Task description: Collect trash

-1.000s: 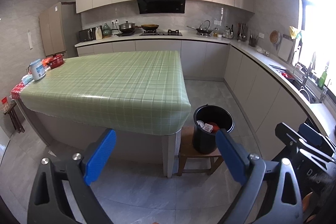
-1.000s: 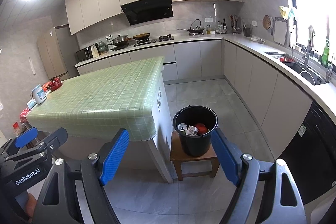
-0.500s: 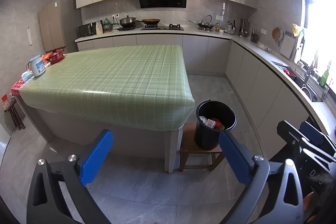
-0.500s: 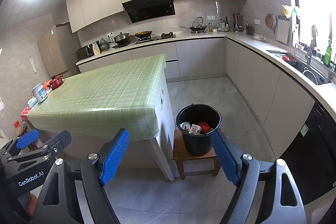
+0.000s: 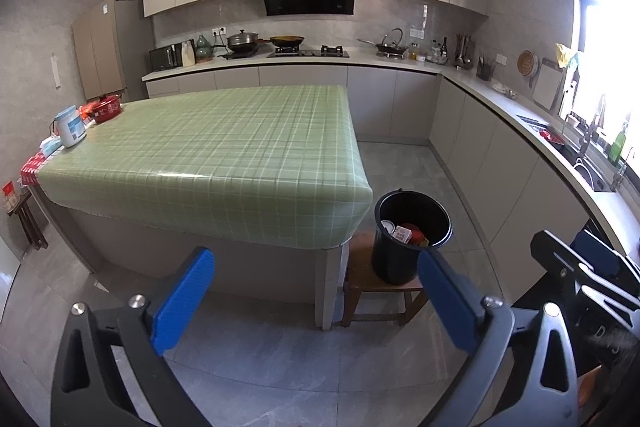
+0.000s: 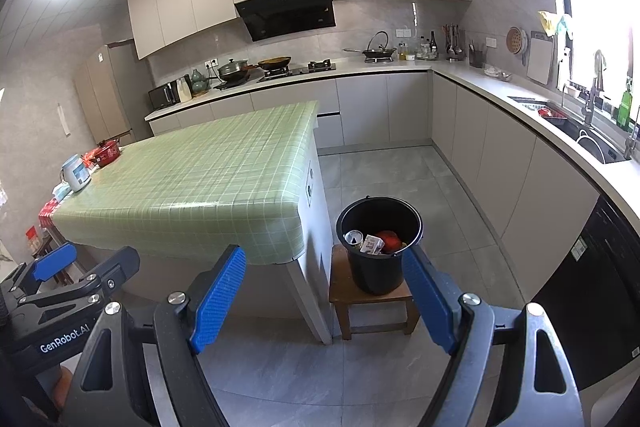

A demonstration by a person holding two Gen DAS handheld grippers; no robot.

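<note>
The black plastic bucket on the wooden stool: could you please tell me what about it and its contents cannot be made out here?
- Black plastic bucket: its bottom and anything beneath the top layer are hidden by its own wall, in both wrist views.
- White printed carton: print too small to read.
- Red item: partly covered by the carton, kind unclear.
- Small brown wooden stool: the blue right finger pad of the left gripper covers its right side in the left wrist view.
</note>
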